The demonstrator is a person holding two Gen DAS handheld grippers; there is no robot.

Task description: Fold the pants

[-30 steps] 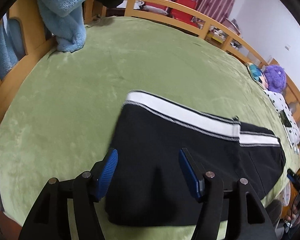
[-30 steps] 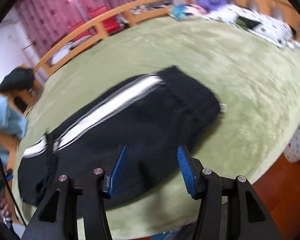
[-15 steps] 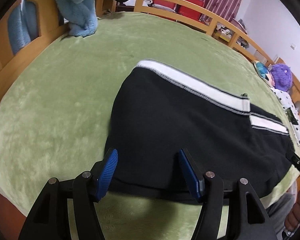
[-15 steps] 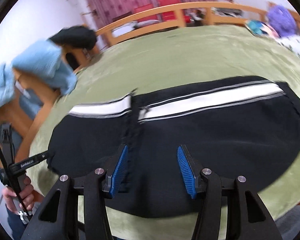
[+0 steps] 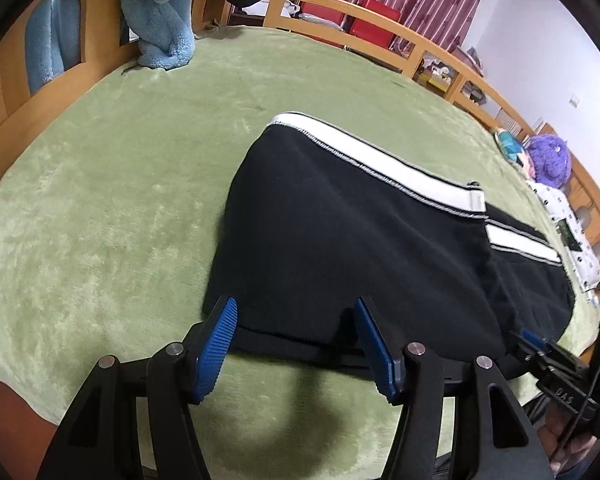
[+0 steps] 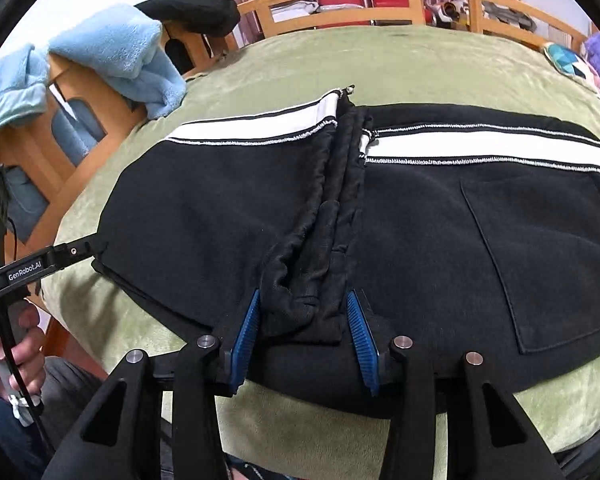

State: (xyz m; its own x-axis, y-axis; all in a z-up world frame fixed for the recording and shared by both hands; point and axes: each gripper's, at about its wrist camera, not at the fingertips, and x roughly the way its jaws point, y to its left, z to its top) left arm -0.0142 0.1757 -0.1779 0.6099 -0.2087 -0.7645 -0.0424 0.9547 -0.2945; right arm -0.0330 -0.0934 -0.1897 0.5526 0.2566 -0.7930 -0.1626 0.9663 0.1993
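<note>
- So, the bed [image 5: 112, 184] with its green cover is my work surface, and the black pants [image 5: 340, 248] lie flat across its near half, white side stripe [image 5: 380, 160] along the far edge.
- By my reckoning the task is partly done: the pants look doubled over once, with a gathered hem or waist edge [image 6: 332, 184] running across the middle in my right camera's view, and at least one more fold across is left.
- My left gripper [image 5: 296, 344] hangs at the near edge of the pants towards one end, its jaws apart on either side of the cloth edge and not pinching it.
- My right gripper [image 6: 304, 336] sits over the bunched middle at the near edge; its jaws have just been closing, the ridge of cloth lies between the pads, yet I cannot tell whether they press on it.
- As for containers, I see none here; only a blue blanket [image 6: 116, 56] draped on the wooden bed frame [image 5: 380, 24].
</note>
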